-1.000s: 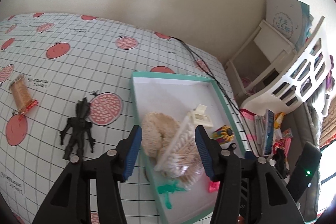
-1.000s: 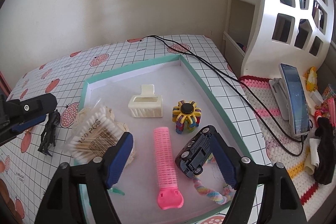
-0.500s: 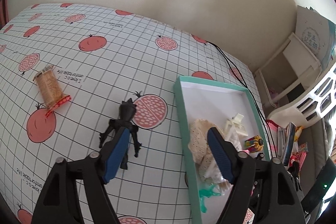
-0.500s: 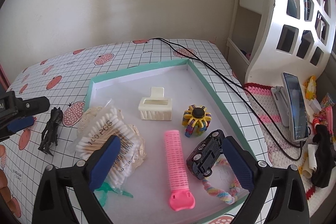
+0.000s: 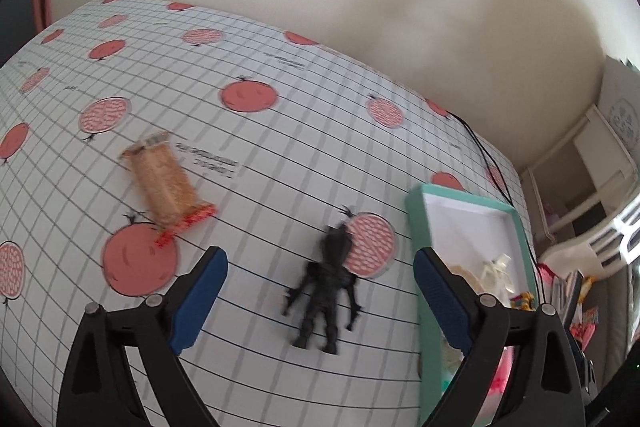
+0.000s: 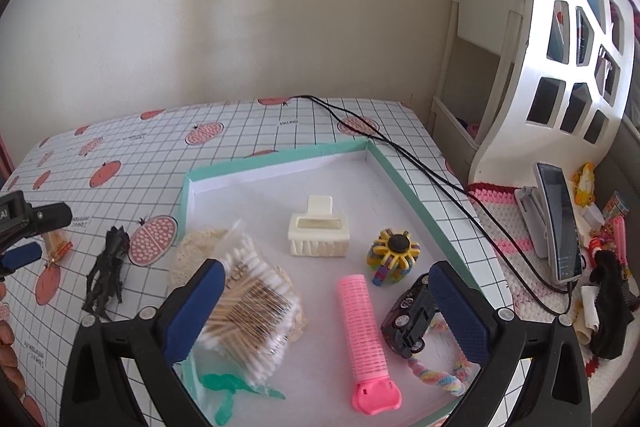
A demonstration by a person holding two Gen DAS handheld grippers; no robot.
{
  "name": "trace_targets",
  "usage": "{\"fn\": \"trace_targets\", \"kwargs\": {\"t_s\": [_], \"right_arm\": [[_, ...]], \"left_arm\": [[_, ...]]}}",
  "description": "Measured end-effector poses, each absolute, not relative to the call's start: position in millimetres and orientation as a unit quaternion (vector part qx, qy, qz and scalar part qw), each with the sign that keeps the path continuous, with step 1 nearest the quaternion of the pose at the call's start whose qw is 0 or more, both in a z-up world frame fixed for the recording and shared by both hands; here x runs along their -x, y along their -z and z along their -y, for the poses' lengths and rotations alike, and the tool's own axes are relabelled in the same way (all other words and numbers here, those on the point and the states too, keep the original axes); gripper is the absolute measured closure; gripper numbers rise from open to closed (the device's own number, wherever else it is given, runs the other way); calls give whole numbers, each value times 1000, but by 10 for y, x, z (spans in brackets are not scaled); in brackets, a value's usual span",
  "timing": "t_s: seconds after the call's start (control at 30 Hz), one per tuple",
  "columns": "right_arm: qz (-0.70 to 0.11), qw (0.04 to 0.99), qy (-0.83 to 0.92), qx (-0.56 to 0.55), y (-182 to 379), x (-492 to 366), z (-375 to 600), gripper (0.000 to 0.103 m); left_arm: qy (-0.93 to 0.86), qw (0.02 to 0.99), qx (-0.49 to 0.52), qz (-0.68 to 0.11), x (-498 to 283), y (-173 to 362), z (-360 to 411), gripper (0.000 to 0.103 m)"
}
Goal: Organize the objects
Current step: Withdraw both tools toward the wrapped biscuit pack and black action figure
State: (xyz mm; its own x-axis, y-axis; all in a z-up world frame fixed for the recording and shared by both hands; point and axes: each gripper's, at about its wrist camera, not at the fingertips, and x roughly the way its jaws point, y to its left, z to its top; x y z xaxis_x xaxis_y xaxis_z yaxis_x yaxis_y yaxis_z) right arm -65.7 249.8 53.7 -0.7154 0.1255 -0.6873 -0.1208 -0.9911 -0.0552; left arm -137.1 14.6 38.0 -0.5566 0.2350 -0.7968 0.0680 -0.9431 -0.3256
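Tongs on the left gripper (image 5: 320,291) stand spread wide and empty, and the black toy figure (image 5: 325,291) lies flat on the tablecloth (image 5: 280,131) right between the two blue pads, just ahead of them, its long axis running near to far, head toward the far side beside a printed fruit slice. Closing across its waist looks like the natural grip, and this hand is plainly nearer than the other. Right gripper (image 6: 326,307) also hangs open and holds nothing, over the teal tray (image 6: 280,157), well apart from the figure, with the cotton swab bag (image 6: 248,311) by its left pad and the black toy car (image 6: 412,315) by its right pad. Further left on the cloth lies a tan packet with a red end (image 5: 164,187), still outside the tray. Left wrist view is smeared by motion, so the figure's limbs are hard to read, and the right pad covers part of the tray's contents; whether the pads reach the cloth I cannot tell.
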Motion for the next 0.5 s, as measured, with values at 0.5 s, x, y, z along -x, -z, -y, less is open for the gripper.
{"fn": "trace_targets", "kwargs": {"t_s": [0.5], "right_arm": [[47, -60, -932, 355, -566, 778, -1281, 0]], "left_arm": [[-862, -33, 479, 162, 1590, -112, 675, 9]]}}
